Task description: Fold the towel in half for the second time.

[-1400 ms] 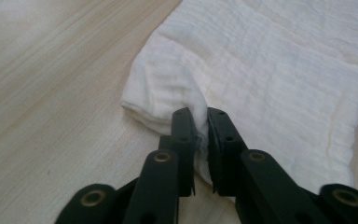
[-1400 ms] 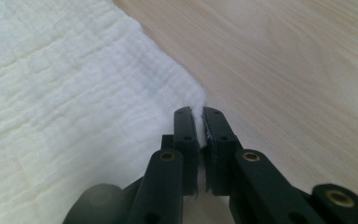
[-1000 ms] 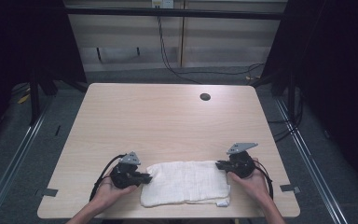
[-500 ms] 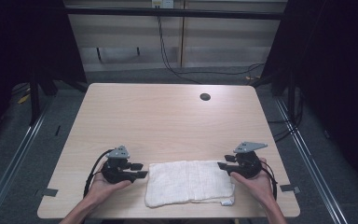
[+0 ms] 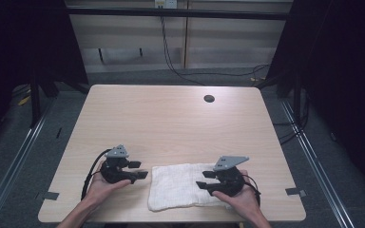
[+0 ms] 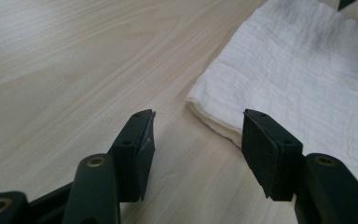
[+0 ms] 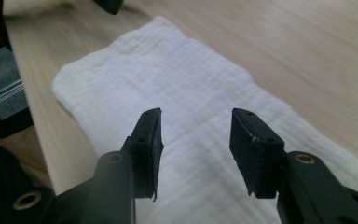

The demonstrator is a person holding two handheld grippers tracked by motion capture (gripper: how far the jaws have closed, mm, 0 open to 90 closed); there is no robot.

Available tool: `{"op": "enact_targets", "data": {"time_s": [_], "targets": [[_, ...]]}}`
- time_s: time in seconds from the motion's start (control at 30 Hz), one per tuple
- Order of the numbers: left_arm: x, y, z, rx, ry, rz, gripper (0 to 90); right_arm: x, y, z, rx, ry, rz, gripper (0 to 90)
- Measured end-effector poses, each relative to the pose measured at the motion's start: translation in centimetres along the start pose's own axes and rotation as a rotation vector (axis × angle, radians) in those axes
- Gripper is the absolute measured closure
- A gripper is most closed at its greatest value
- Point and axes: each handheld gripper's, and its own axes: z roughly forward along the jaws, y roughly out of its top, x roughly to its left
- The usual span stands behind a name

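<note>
Folded white towel [image 5: 186, 186] lay flat on the table [image 5: 171, 123], at the near edge, a bit right of centre; left tongs [image 5: 140, 170] sat just left of the towel's left edge, apart from it, jaws pointing right toward the cloth; left hand [image 5: 105, 183] gripped the tool from behind and below, forearm coming in from the bottom edge at a slant; left gripper view showed the left tongs [image 6: 196, 140] spread wide, nothing between the jaws, low over bare wood with the towel [image 6: 298, 79] corner just ahead and to the right; right tongs [image 5: 204, 180] were over the towel's right part, jaws pointing left, grey three-cornered plate on top; right hand [image 5: 235, 194] cupped the tool from the near side, wrist at the table's near edge; right gripper view showed the right tongs [image 7: 196, 144] spread too, holding nothing, hovering over the towel [image 7: 168, 79]; could not tell whether the jaw tips touched the cloth; both tools faced each other across the towel; small dark round hole [image 5: 209, 99] sat in the table far right, well apart from everything.
</note>
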Motion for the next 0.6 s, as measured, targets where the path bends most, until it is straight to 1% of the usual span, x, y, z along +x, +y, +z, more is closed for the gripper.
{"op": "enact_targets", "data": {"time_s": [0.07,0.1,0.13,0.17,0.2,0.23,0.27,0.3,0.37,0.43,0.47,0.5,0.53,0.6], "targets": [[0.1,0.0,0.2,0.012,0.008,0.004,42.8,0.9,0.3,0.7,0.009,0.019,-0.018,50.7],[0.1,0.0,0.2,0.01,0.012,0.003,42.6,1.2,0.5,1.1,0.016,0.029,-0.027,51.0],[0.1,0.0,0.2,0.006,0.006,-0.002,41.9,1.9,0.8,1.8,0.018,0.054,-0.04,51.0],[0.1,0.1,0.2,0.003,0.004,-0.005,41.9,1.9,0.8,1.8,0.018,0.054,-0.04,51.0],[0.1,0.1,0.1,0.0,0.005,-0.007,41.6,2.3,0.9,2.1,0.021,0.06,-0.046,50.7],[0.1,0.1,0.1,-0.002,0.003,-0.006,41.6,2.7,1.1,2.4,0.024,0.077,-0.049,49.5],[0.1,0.2,0.0,-0.005,0.006,-0.005,41.6,3.3,1.4,3.0,0.027,0.112,-0.05,49.4],[0.0,0.3,0.0,-0.006,0.015,-0.003,41.6,3.3,1.4,3.0,0.027,0.112,-0.05,49.4],[0.0,0.4,-0.2,-0.013,0.026,-0.002,43.1,3.9,1.8,3.6,0.042,0.126,-0.077,49.5],[0.1,0.4,-0.4,-0.022,0.034,-0.01,44.5,4.5,2.2,4.2,0.038,0.14,-0.082,49.4],[0.1,0.4,-0.6,-0.024,0.038,-0.013,44.4,4.9,2.4,4.4,0.036,0.147,-0.083,49.4],[0.2,0.4,-0.6,-0.025,0.042,-0.011,43.2,5.6,2.8,5.0,0.047,0.164,-0.099,49.5],[0.2,0.4,-0.7,-0.029,0.045,-0.011,43.2,5.6,2.8,5.0,0.047,0.164,-0.099,49.5],[0.3,0.4,-0.7,-0.032,0.046,-0.014,42.1,6.2,3.3,5.7,0.055,0.178,-0.116,50.8]]}}
